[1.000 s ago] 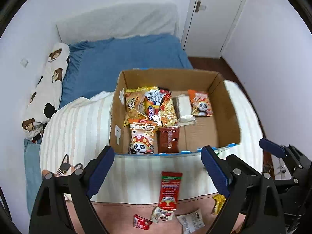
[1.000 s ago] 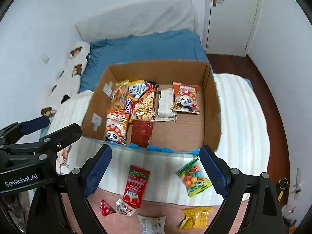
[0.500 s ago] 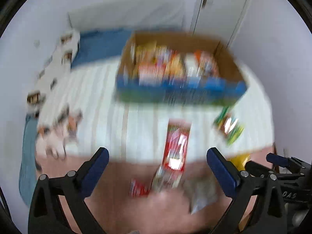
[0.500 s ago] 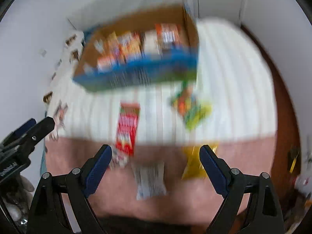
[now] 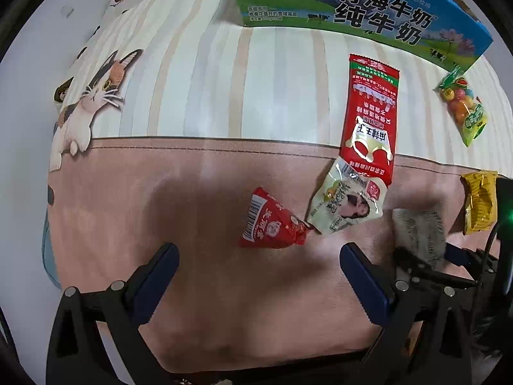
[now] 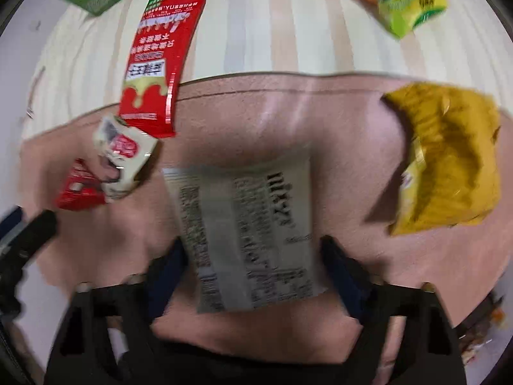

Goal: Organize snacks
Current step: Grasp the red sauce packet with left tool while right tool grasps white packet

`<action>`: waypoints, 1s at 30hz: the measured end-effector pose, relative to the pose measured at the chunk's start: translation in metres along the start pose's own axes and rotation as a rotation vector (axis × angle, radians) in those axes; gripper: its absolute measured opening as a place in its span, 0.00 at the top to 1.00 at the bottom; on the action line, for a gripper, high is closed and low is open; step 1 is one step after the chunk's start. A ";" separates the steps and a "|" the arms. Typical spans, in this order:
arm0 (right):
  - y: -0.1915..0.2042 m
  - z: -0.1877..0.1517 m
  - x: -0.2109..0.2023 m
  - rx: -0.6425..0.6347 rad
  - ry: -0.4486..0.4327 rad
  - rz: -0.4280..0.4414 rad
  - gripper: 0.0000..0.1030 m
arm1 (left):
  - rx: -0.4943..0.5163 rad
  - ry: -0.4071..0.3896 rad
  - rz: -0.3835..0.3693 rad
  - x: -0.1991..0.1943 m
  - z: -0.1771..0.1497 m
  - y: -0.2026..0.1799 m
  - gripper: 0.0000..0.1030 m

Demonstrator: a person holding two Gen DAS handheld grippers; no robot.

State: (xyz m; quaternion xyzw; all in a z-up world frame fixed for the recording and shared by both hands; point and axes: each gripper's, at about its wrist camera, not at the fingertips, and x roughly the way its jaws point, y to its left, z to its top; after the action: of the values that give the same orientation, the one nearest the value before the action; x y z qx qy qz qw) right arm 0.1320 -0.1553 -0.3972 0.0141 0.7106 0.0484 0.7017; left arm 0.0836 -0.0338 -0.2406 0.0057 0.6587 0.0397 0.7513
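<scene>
The right gripper's (image 6: pixel 253 256) fingers (image 6: pixel 343 269) stand wide apart, one on each long side of the grey-white printed packet (image 6: pixel 247 237), which lies flat on the pink band of the bedspread (image 6: pixel 336 134); whether the pads touch its edges the blur hides, and nothing is clamped yet. The left gripper (image 5: pixel 256 276) is spread just as wide and holds nothing; it hovers over bare pink cloth, with the small red sachet (image 5: pixel 272 221) just beyond its tips at twelve o'clock.

The packet looks light, thin and crinkly, probably slick film that buckles under a squeeze; a grip across its narrow width near the close end, on the flat seam rather than the puffed middle, seems safest. Its long axis runs from six o'clock to twelve o'clock in the right wrist view, leaning slightly toward eleven; the print reads sideways, so which end is the top I cannot tell.

Around it in that view: the yellow bag (image 6: pixel 449 160) at two o'clock, the cream pouch (image 6: pixel 125 157) at ten o'clock overlapping the foot of the long red packet (image 6: pixel 160 57), and the candy bag (image 6: pixel 404 0) at one o'clock on the striped part; the milk carton box (image 5: pixel 368 9) stands at twelve o'clock in the left wrist view, well apart from the packet.
</scene>
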 end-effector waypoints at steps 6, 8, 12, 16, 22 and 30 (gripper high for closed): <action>-0.030 0.008 -0.032 0.093 -0.083 0.087 0.50 | 0.028 -0.019 -0.038 -0.012 0.030 -0.026 0.00; -0.041 0.016 -0.046 0.120 -0.120 0.093 0.50 | 0.058 -0.023 -0.064 -0.015 0.052 -0.045 0.00; -0.064 0.037 -0.062 0.172 -0.162 0.082 0.50 | 0.112 0.015 -0.139 -0.001 0.091 -0.084 0.00; -0.079 0.056 -0.067 0.208 -0.177 0.067 0.50 | 0.195 0.085 -0.109 0.038 0.114 -0.123 0.07; -0.082 0.075 -0.054 0.212 -0.123 0.069 0.50 | 0.216 0.070 -0.081 0.056 0.099 -0.131 0.35; -0.071 0.079 -0.026 0.143 -0.095 0.011 0.49 | 0.079 0.057 -0.101 0.048 0.049 -0.087 0.54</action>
State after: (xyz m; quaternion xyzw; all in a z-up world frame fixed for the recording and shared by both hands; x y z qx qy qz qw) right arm 0.2145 -0.2245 -0.3787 0.0706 0.6783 0.0006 0.7314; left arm 0.1432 -0.1149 -0.2868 0.0012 0.6804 -0.0241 0.7324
